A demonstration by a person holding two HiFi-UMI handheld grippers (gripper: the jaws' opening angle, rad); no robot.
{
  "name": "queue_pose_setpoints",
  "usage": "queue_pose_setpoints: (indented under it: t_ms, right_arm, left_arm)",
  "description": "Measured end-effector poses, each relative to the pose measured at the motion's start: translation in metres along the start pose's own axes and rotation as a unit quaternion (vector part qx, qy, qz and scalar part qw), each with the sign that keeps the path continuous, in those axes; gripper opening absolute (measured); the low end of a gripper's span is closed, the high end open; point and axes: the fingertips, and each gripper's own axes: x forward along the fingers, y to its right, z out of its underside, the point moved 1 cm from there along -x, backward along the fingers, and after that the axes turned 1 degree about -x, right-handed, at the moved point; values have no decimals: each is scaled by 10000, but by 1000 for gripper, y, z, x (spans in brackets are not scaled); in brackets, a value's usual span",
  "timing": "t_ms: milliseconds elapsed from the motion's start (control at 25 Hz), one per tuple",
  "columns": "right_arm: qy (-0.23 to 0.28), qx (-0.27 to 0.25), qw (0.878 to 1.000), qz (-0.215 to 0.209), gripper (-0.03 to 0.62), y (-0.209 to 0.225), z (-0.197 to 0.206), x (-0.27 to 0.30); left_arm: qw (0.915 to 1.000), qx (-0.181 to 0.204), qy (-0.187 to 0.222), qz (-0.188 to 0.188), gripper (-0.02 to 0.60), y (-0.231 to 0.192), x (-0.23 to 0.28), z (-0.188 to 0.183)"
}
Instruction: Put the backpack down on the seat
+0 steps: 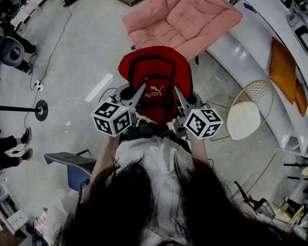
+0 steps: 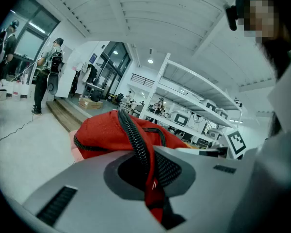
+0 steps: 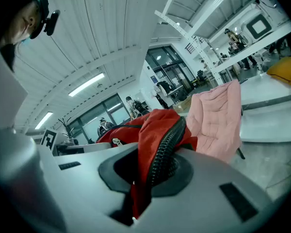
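A wide workshop hall with a pale grey floor (image 1: 82, 45), white shelving (image 2: 184, 96) and glass doors lies all round.

The red backpack (image 1: 155, 81) hangs in the air in front of the person, carried by both tongs, with its black straps and white logo (image 1: 154, 92) turned upward to the head view. It is not on the seat. From above it covers part of the near edge of the pink chair (image 1: 187, 17), and in the right gripper view that chair (image 3: 216, 120) stands beyond it and to its right.

The left tongs (image 1: 138, 92) are pressed together on the backpack's left side. Their own view shows the jaws (image 2: 148, 174) pinching red fabric and a black zip edge (image 2: 136, 140). The right tongs (image 1: 179, 95) grip the right side in the same way, closed (image 3: 145, 178) on red fabric and the zip (image 3: 165, 149). Both point slightly downward, and their marker cubes sit near the person's white top (image 1: 154, 168).

To the right of the backpack stands a yellow wire chair (image 1: 246, 117) with a round white seat. Further right, orange cushions (image 1: 282, 68) lie on a curved white counter (image 1: 236, 47). At lower left is a blue chair (image 1: 74, 168). In the left gripper view, people (image 2: 46, 72) stand at the far left by the doors.
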Motion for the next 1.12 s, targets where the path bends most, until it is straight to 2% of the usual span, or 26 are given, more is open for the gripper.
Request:
queue_pose_setpoints:
  t_ms: [840,1120]
  right_arm:
    - [71,19,9999,130,54,-44,18,39]
    - [2,34,9999,146,54,-46,21,47]
  left_arm:
    - [9999,-33,-10,169,40,-50,-38,-12]
    - [9999,-47,-27,157,40,-59,-39,-15]
